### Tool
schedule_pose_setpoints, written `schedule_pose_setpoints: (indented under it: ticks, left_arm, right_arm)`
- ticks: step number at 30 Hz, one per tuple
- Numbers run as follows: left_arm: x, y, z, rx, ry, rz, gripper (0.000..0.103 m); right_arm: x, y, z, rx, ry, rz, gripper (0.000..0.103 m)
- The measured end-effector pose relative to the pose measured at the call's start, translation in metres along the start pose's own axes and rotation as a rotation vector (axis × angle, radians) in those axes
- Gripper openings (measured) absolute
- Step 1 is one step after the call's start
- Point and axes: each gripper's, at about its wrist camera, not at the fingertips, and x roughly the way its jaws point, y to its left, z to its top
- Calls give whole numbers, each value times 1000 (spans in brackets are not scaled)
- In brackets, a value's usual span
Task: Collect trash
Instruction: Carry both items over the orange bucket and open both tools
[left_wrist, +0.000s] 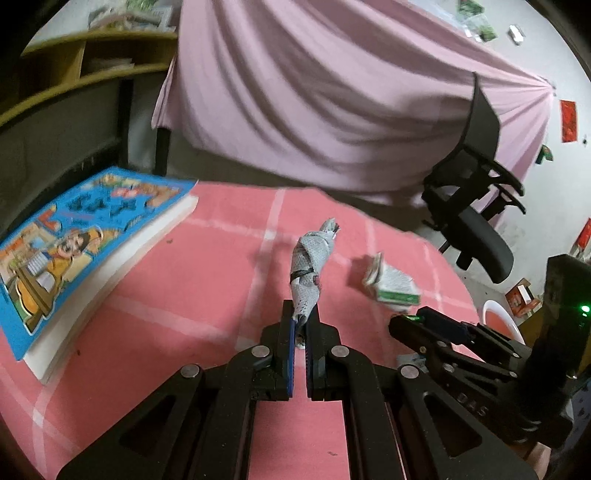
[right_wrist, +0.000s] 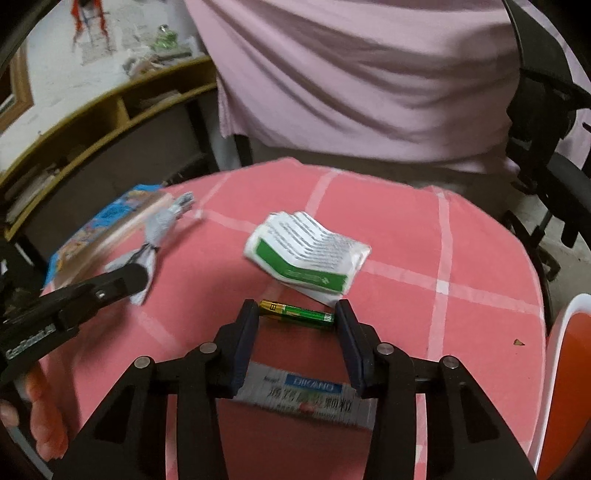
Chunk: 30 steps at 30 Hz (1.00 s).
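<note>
My left gripper (left_wrist: 300, 315) is shut on a twisted grey paper wrapper (left_wrist: 310, 266) and holds it above the pink checked tablecloth (left_wrist: 184, 288); it also shows in the right wrist view (right_wrist: 155, 236). My right gripper (right_wrist: 297, 312) holds a green battery (right_wrist: 295, 314) lengthwise between its pads, low over the cloth. A crumpled white and green paper packet (right_wrist: 306, 254) lies just beyond the battery and shows in the left wrist view (left_wrist: 391, 284).
A blue comic book (left_wrist: 74, 251) lies at the left of the table. A small printed box (right_wrist: 303, 395) lies under my right gripper. An orange bin with a white rim (right_wrist: 569, 369) stands at the right. A black office chair (left_wrist: 476, 206) stands beyond the table.
</note>
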Motion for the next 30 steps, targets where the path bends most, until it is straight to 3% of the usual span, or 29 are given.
schedule_pose_setpoints:
  ticks: [10, 16, 23, 30]
  left_arm:
    - [-40, -47, -17, 122, -246, -119, 2]
    - [-65, -88, -34, 255, -384, -107, 3]
    - [-76, -151, -47, 346, -422, -169, 3]
    - [-63, -218, -59, 422, -373, -250, 3]
  right_arm:
    - [-86, -18, -27, -2, -355, 4, 41]
    - [-139, -29, -44, -38, -573, -86, 41]
    - [-182, -60, -66, -9, -712, -213, 41]
    - [-214, -118, -82, 137, -732, -283, 41]
